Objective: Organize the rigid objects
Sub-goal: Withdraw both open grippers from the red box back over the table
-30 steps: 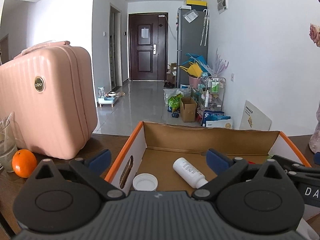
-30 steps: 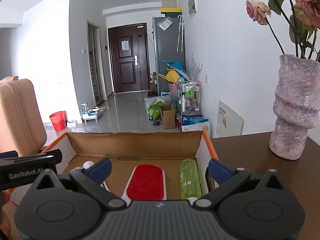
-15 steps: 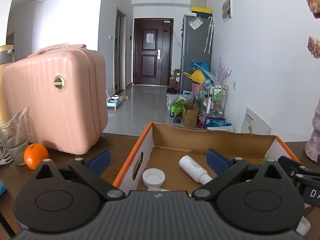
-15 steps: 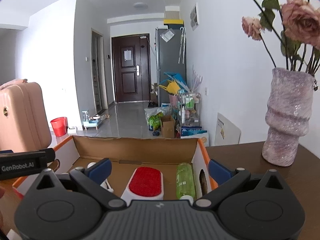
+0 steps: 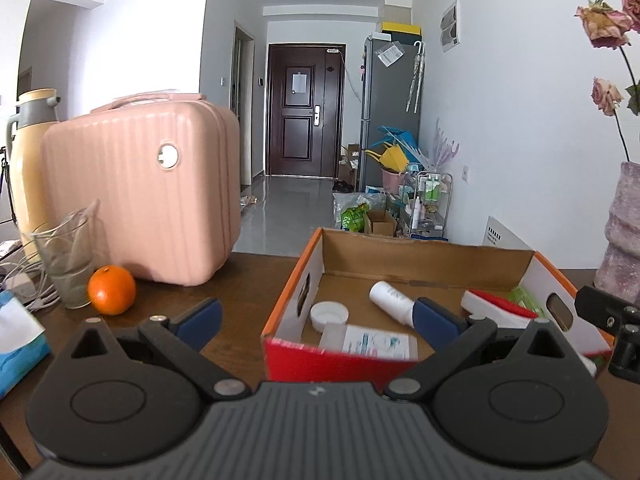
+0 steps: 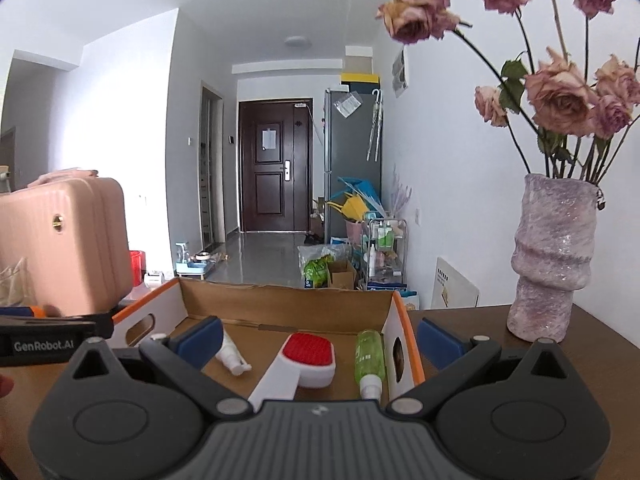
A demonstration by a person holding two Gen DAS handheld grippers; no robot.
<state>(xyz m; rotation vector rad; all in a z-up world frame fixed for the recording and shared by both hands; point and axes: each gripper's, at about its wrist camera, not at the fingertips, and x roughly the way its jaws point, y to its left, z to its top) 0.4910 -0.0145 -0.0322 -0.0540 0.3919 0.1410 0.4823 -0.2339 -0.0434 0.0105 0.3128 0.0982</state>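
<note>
Tongs in my left hand [image 5: 316, 316] and right hand [image 6: 318, 338] are both gaping empty, hovering level before the cardboard box [image 5: 424, 258] on the bench [image 5: 248, 280].

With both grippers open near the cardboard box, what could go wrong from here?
1. The vase with dried roses stands close on the right; a wide sweep of the right gripper might tip it.
2. The empty glass and the orange sit left of the cardboard box; the left gripper could knock them.
</note>
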